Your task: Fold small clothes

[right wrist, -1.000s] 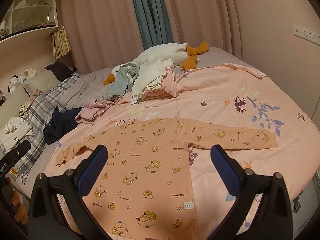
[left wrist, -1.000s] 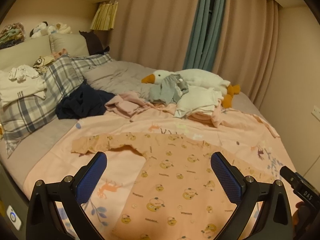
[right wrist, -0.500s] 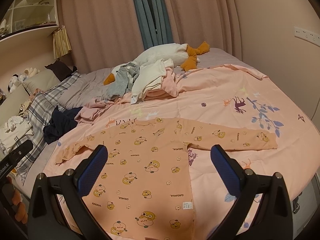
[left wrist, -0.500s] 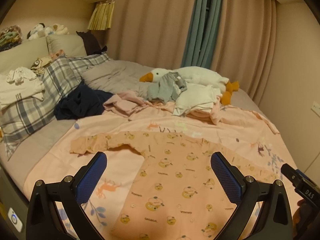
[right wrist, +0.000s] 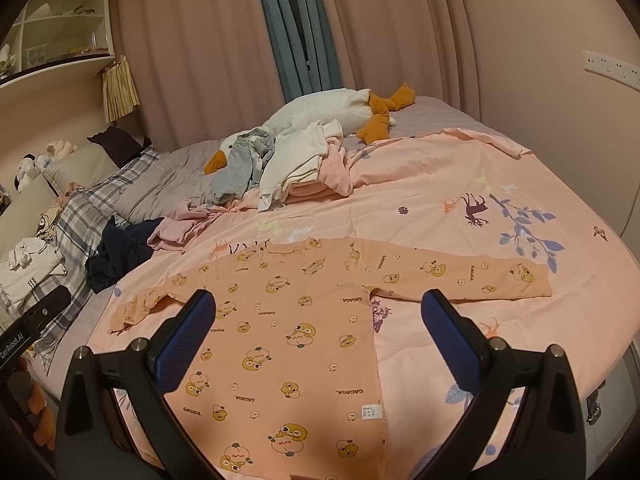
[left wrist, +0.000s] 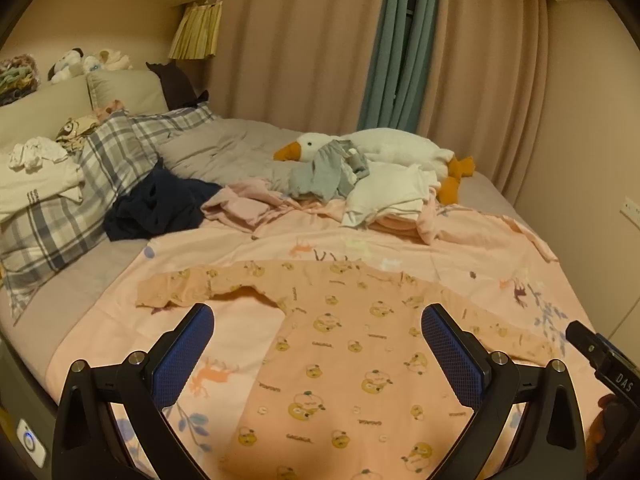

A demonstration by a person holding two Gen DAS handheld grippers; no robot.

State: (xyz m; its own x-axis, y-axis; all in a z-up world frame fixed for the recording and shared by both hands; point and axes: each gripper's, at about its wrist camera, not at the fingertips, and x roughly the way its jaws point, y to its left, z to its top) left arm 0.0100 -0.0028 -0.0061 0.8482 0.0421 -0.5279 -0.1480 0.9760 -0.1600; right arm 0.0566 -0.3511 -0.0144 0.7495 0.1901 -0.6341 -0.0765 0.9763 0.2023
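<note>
An orange long-sleeved child's top with a yellow cartoon print lies flat on the pink bedspread, both sleeves spread out sideways. The left sleeve end is slightly rumpled. My left gripper hovers open above the top's body, nothing between its blue pads. My right gripper is also open over the top's lower half, holding nothing. A white label shows near the right hem.
Behind the top lie a pile of white, grey and pink clothes, a plush goose, and a dark navy garment. Plaid pillows with folded white clothes sit at the left. Curtains back the bed.
Both views shift only slightly; the cameras have eased a little closer and lower to the top. The top and the grippers' fingers keep the same pose.
</note>
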